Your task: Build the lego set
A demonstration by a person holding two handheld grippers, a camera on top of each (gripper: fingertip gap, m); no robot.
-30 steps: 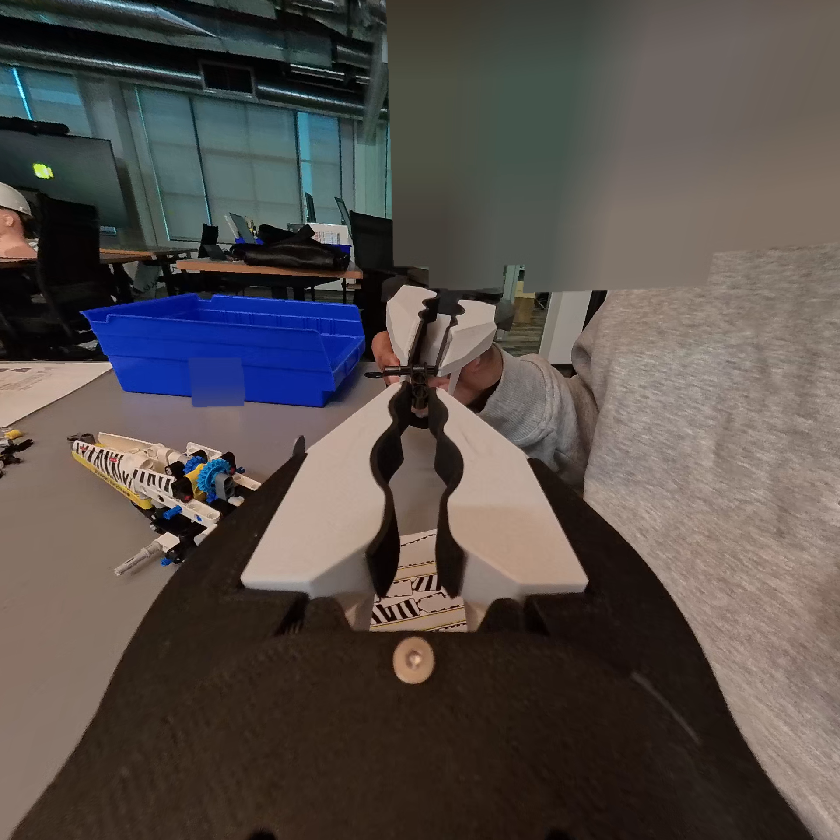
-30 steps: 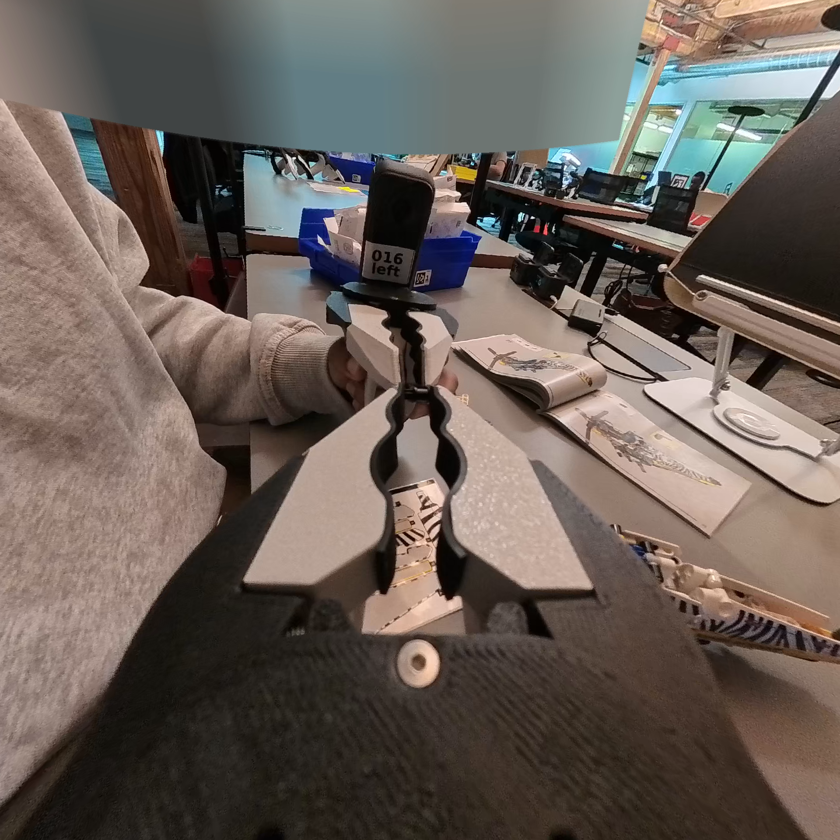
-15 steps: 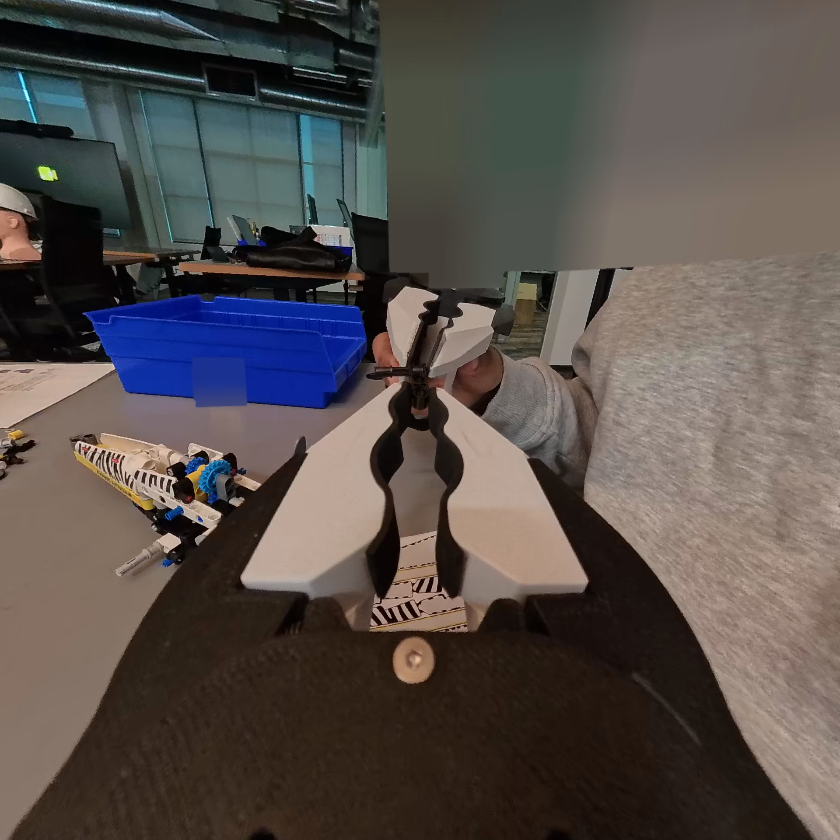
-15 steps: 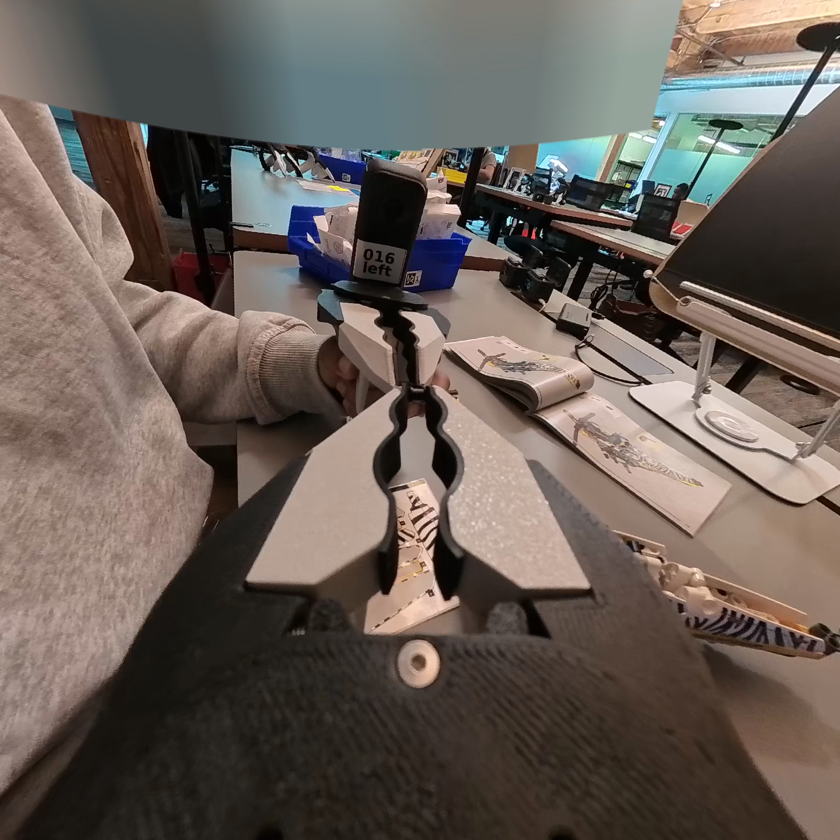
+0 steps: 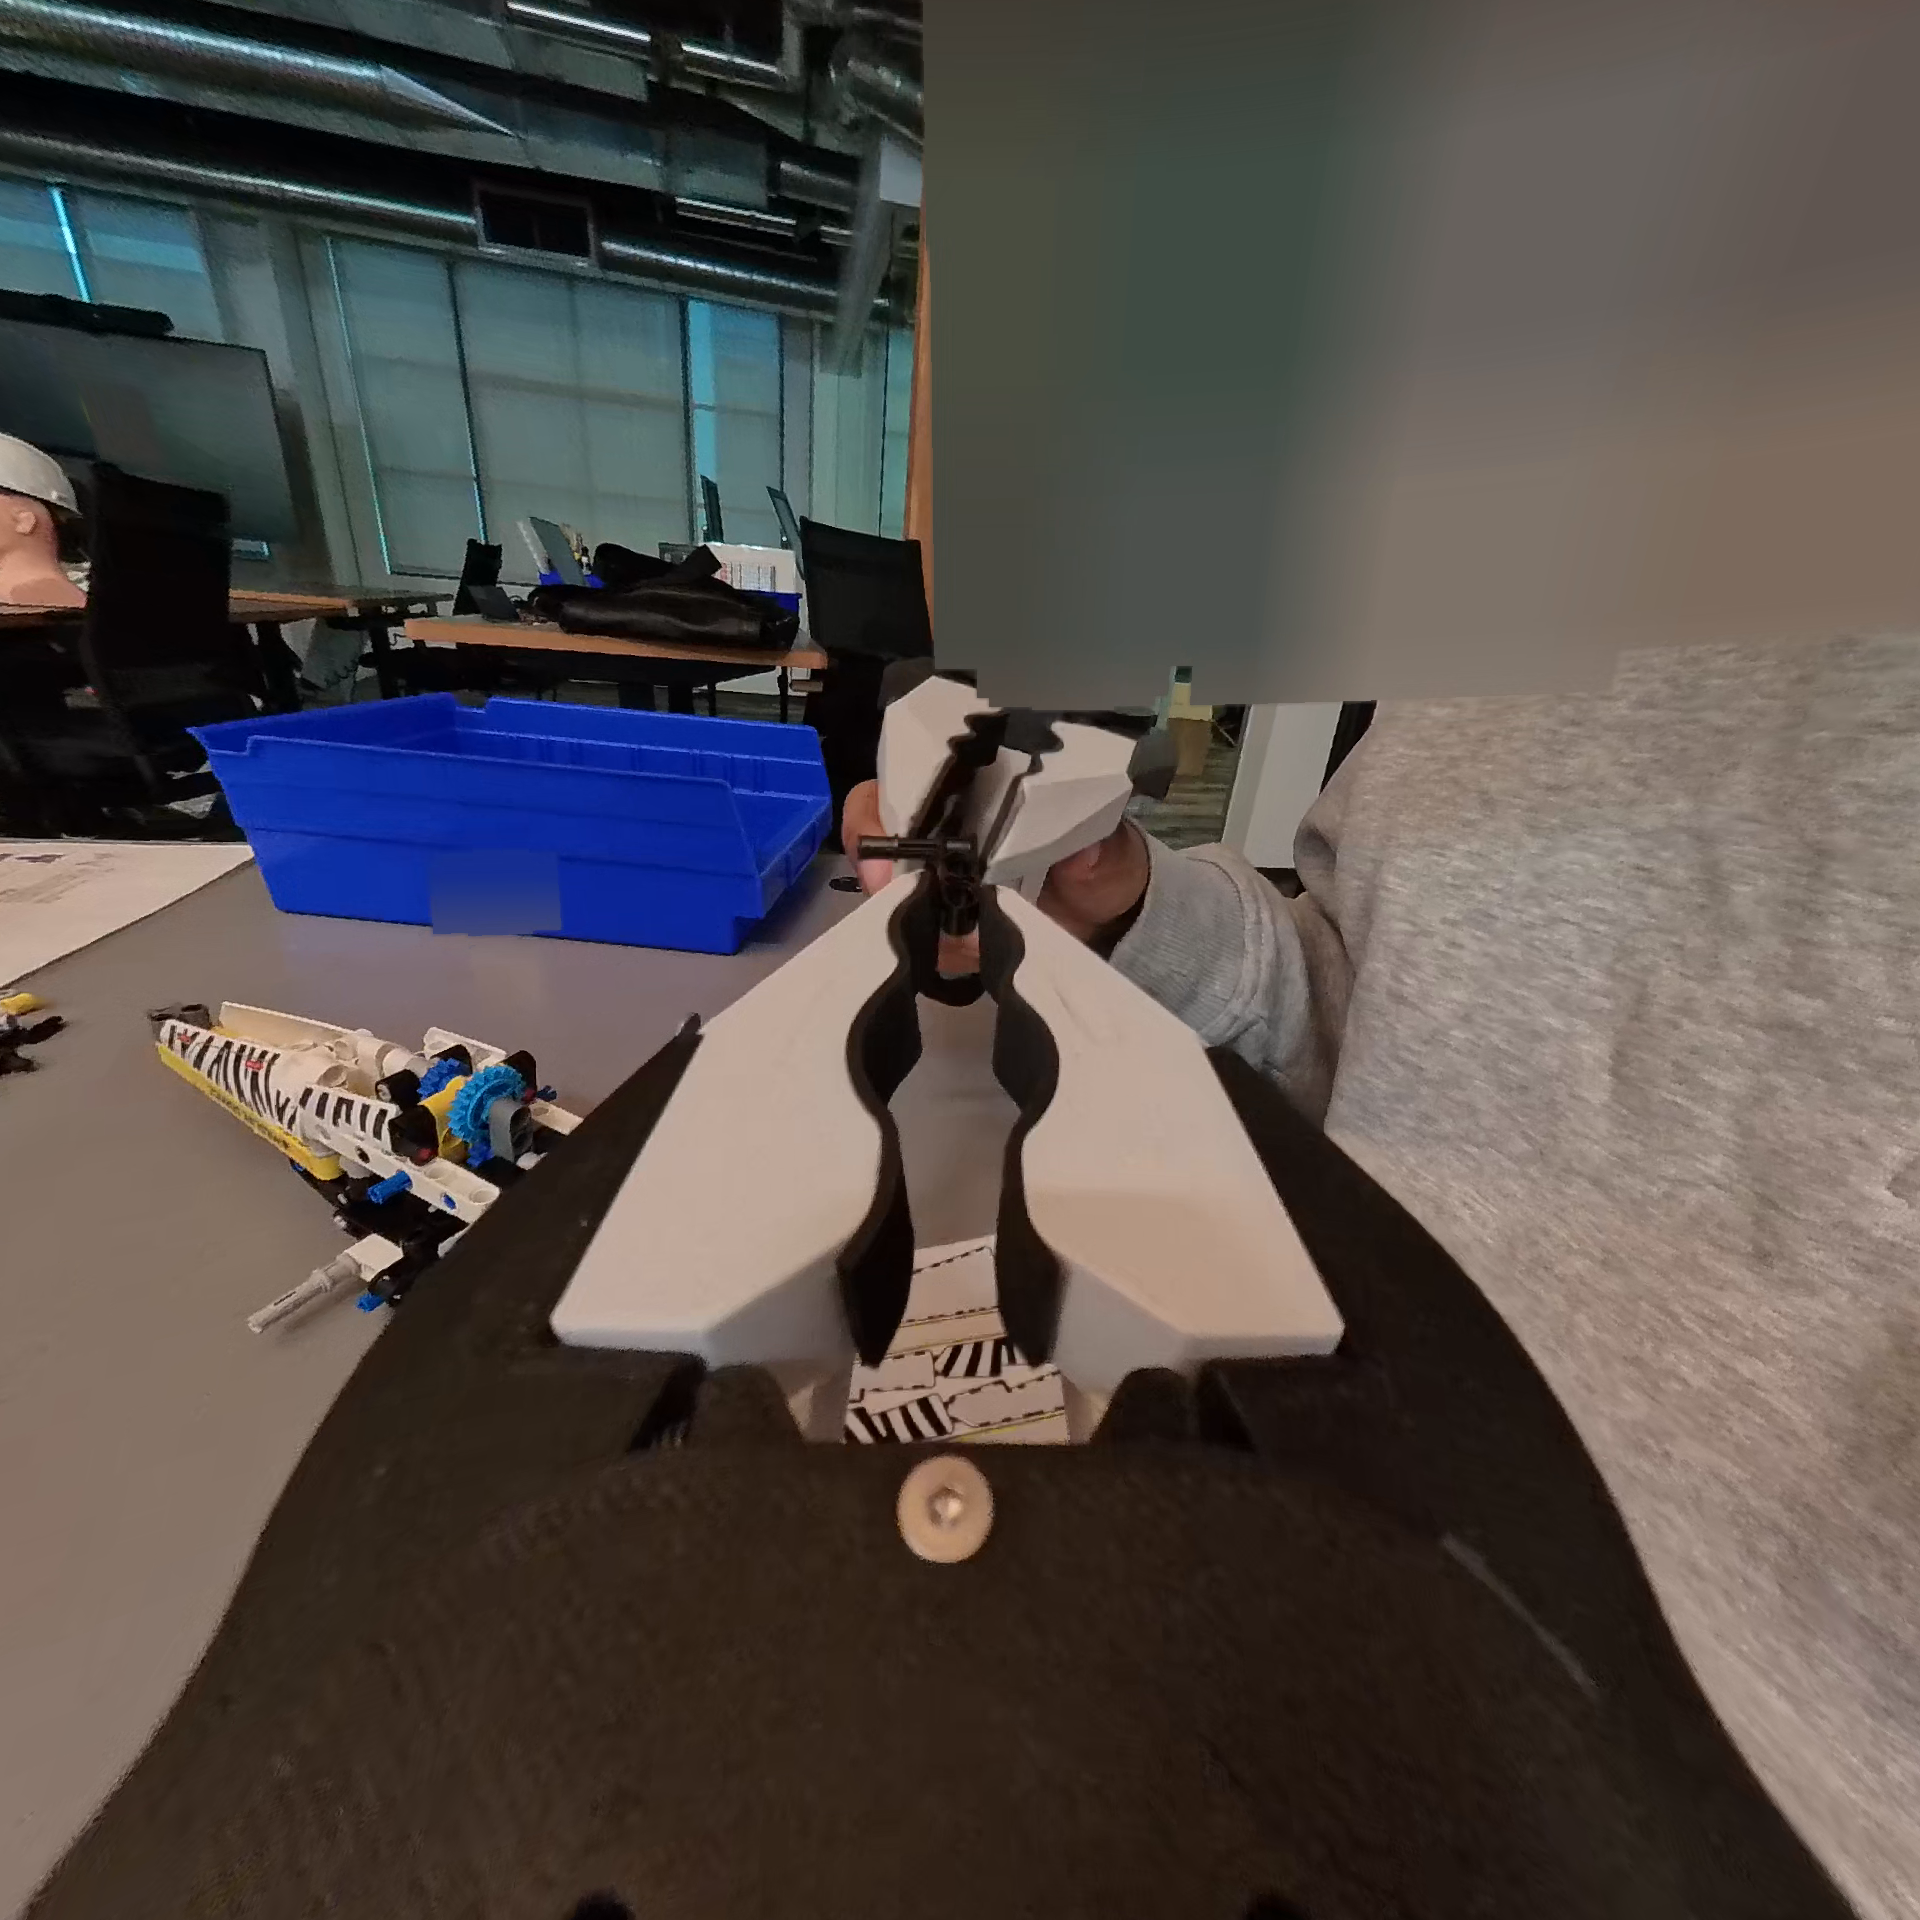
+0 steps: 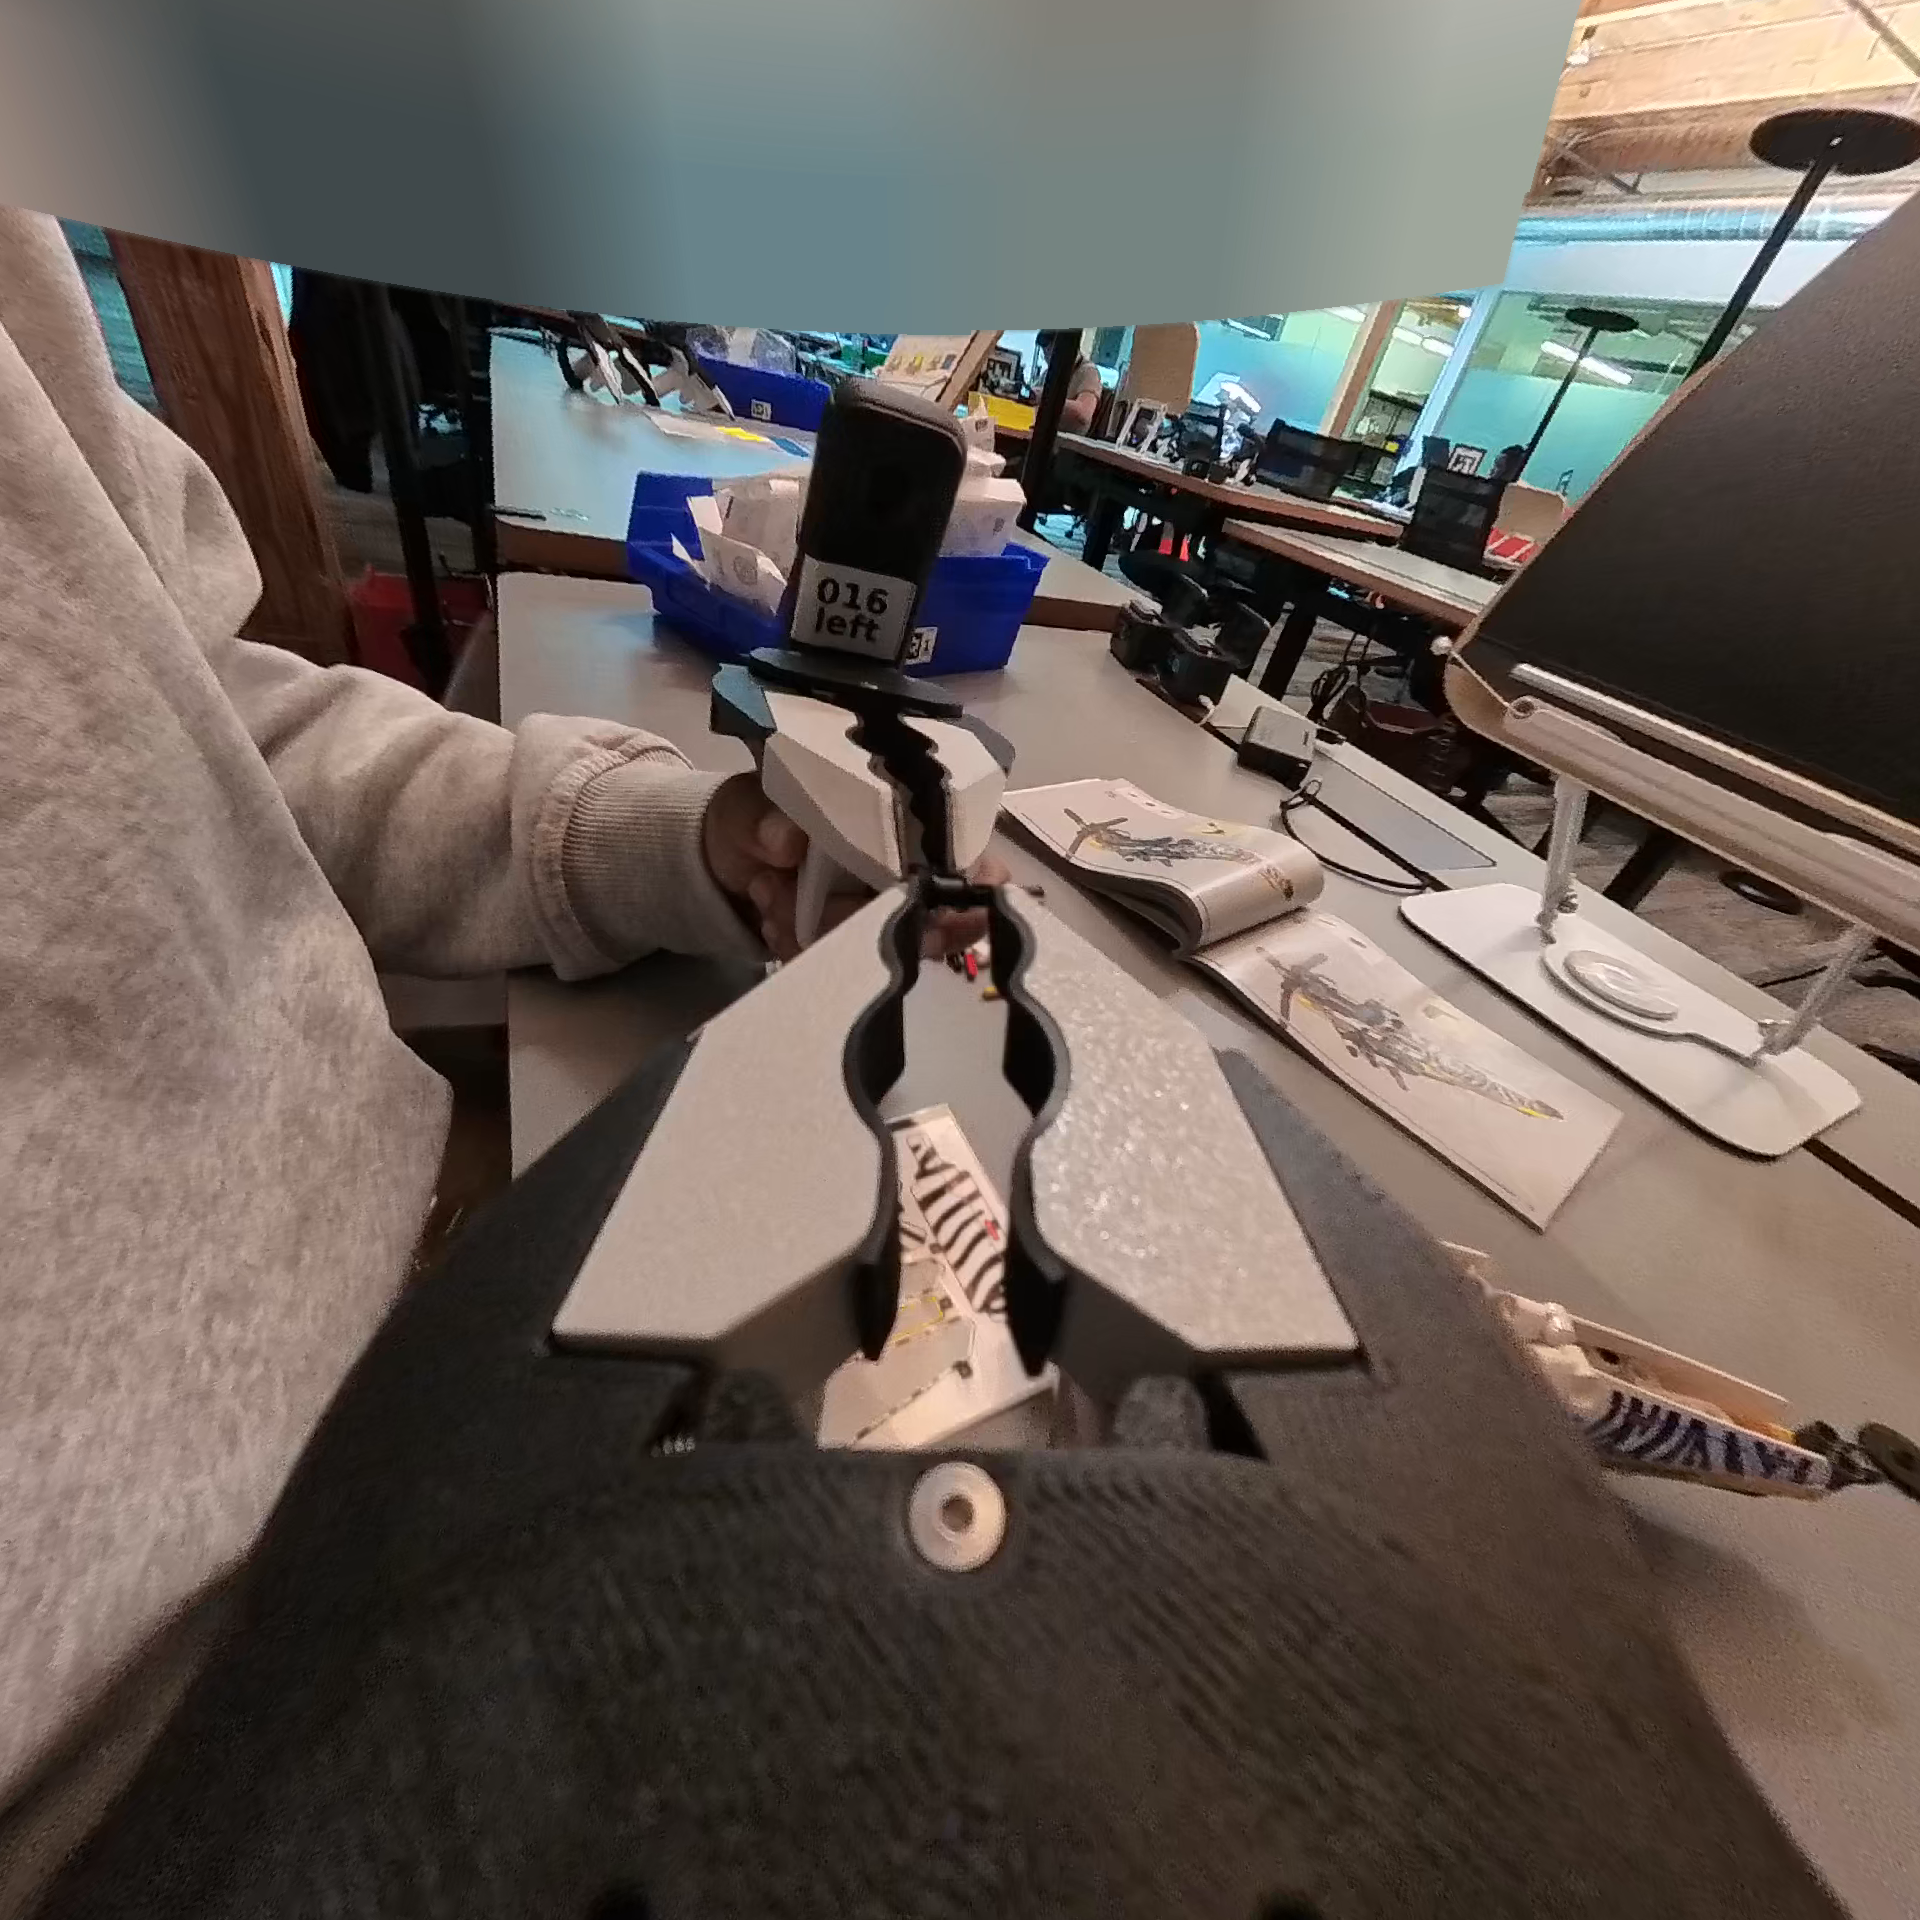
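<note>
Left wrist view: the left gripper [image 5: 948, 902] pinches a small black piece [image 5: 951, 878] at frame centre, tip to tip with the right gripper [image 5: 971, 821], which clamps a black axle [image 5: 914, 847] lying crosswise. The zebra-striped model [image 5: 343, 1107] lies on the table [image 5: 156, 1351], lower left. A label on the camera mount stays unquoted

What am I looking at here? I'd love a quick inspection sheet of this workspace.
Surface: grey table, mostly bare.
Job's things: zebra-striped white lego model lying on the table; small black lego part held between both grippers; open instruction booklet; striped sticker sheet.
Clutter: blue plastic bin; second blue bin of paper packets.
Grippers: left gripper and right gripper meet tip to tip, both shut on the part.
Cables: black cable beside the booklet.
Surroundings: open office, desks, windows, white stand.
</note>
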